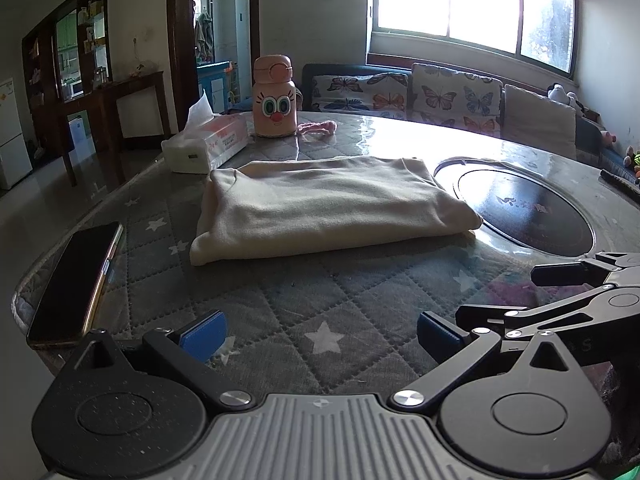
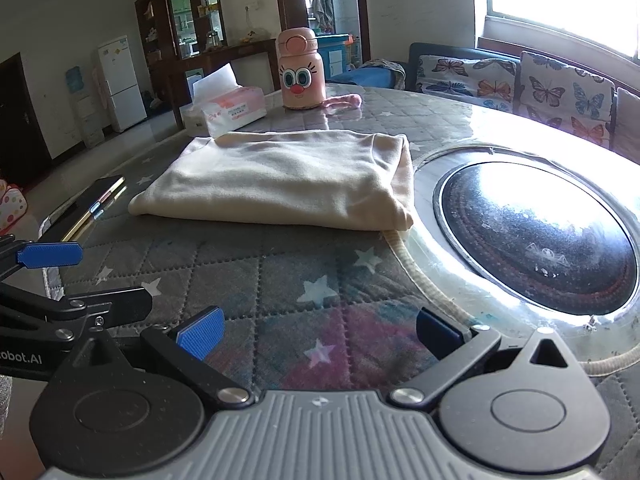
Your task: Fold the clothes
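A cream garment (image 1: 320, 208) lies folded into a flat rectangle on the quilted star-pattern table; it also shows in the right wrist view (image 2: 280, 180). My left gripper (image 1: 320, 334) is open and empty, held low over the table well short of the garment's near edge. My right gripper (image 2: 320, 332) is open and empty too, at the same distance in front of the garment. The right gripper's fingers (image 1: 560, 276) show at the right edge of the left wrist view, and the left gripper's fingers (image 2: 48, 256) show at the left edge of the right wrist view.
A phone (image 1: 76, 280) lies at the table's left edge. A tissue box (image 1: 208, 144), a pink cartoon bottle (image 1: 275, 96) and a pink strap (image 1: 318, 127) stand behind the garment. A round black cooktop (image 2: 536, 236) is inset to the right. A butterfly-cushion sofa (image 1: 440, 96) lies beyond.
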### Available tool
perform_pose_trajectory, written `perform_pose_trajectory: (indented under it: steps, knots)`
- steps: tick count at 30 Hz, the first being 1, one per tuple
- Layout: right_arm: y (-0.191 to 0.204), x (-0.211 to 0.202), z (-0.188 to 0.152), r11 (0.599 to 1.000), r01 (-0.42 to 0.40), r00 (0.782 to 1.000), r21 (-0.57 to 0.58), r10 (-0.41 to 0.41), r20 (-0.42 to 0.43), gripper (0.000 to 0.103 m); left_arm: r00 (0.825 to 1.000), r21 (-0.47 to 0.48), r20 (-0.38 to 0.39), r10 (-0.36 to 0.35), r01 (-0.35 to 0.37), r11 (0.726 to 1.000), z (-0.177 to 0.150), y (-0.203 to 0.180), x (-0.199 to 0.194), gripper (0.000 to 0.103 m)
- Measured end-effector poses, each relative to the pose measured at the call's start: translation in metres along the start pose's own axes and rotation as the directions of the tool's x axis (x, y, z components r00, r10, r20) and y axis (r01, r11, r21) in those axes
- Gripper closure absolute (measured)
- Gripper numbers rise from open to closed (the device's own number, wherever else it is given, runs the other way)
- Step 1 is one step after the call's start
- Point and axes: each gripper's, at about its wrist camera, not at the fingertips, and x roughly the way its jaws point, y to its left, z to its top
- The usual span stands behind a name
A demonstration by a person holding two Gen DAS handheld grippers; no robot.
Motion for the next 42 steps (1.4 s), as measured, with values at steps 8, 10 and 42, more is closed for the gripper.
perform_pose_trajectory:
  steps: [8, 10, 42]
  knots:
    - [-0.003, 0.004, 0.002, 1.000, 0.007, 1.000, 0.010, -0.007, -0.002, 0.000, 1.000, 0.005, -0.002, 0.001, -0.001, 1.000, 0.003, 0.000, 0.005, 0.000]
    - [-0.004, 0.005, 0.003, 1.000, 0.007, 1.000, 0.014, -0.007, -0.004, 0.000, 1.000, 0.005, -0.003, 0.001, -0.001, 1.000, 0.004, 0.000, 0.006, 0.000]
    - [-0.006, 0.020, 0.013, 0.999, 0.019, 1.000, 0.034, -0.019, -0.009, 0.000, 1.000, 0.009, -0.005, 0.013, -0.013, 1.000, 0.015, 0.004, 0.021, 0.000]
